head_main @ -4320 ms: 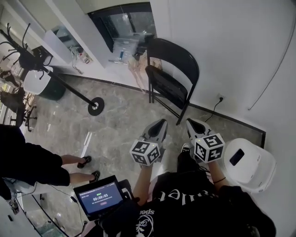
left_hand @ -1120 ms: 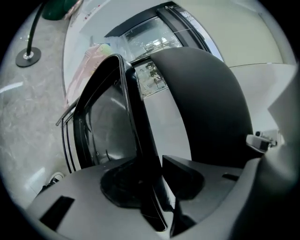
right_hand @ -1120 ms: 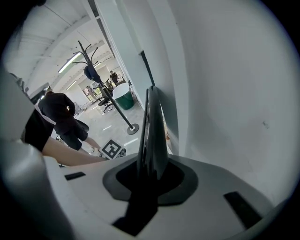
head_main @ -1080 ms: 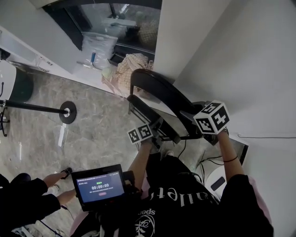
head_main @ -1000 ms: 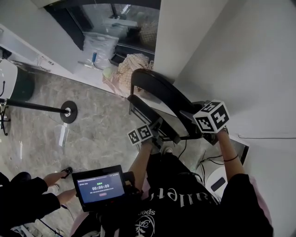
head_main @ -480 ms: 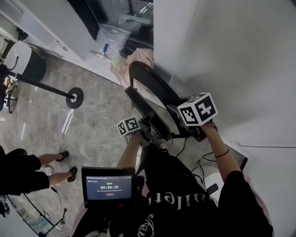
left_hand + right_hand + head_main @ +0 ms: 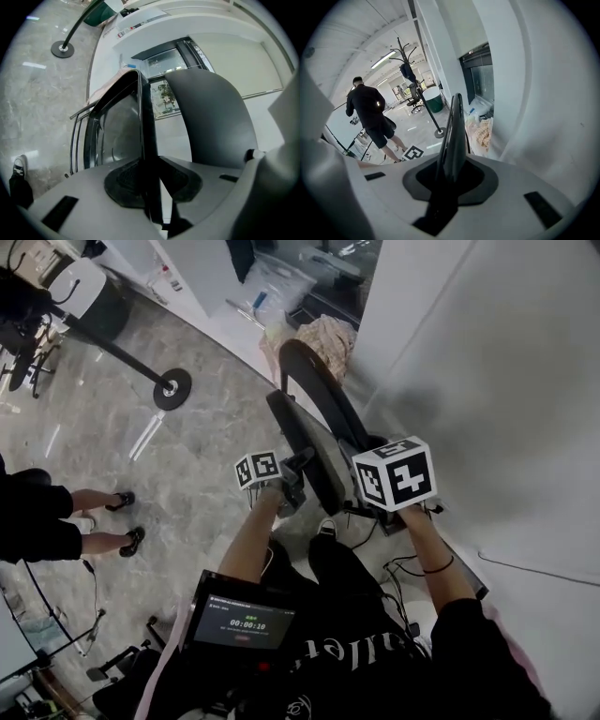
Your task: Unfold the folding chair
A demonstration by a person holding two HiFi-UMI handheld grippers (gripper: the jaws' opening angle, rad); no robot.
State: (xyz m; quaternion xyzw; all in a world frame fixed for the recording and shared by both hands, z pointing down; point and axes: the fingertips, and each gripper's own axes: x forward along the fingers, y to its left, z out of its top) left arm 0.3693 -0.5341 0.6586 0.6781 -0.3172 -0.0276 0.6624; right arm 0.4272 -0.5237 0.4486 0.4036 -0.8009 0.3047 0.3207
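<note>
The black folding chair [image 7: 314, 418] stands folded by the white wall, its curved backrest top pointing away from me. My left gripper [image 7: 297, 466] is shut on the thin front edge of the seat. In the left gripper view that black edge [image 7: 146, 140] runs straight up between the pads, with the backrest [image 7: 211, 122] to its right. My right gripper [image 7: 362, 467], mostly hidden under its marker cube [image 7: 395, 472], is shut on the chair's near side. The right gripper view shows a narrow black panel edge [image 7: 454, 131] clamped between its pads.
A coat stand's round base [image 7: 172, 388] sits on the marble floor at the upper left. Someone's legs [image 7: 98, 521] are at the left, and a person [image 7: 370, 112] shows in the right gripper view. A beige cloth bundle [image 7: 330, 336] lies behind the chair, and a screen [image 7: 246, 622] hangs at my waist.
Several seconds ago both grippers hung free in front of the chair. Over the last second both have held it and shifted sideways together with it, away from the wall.
</note>
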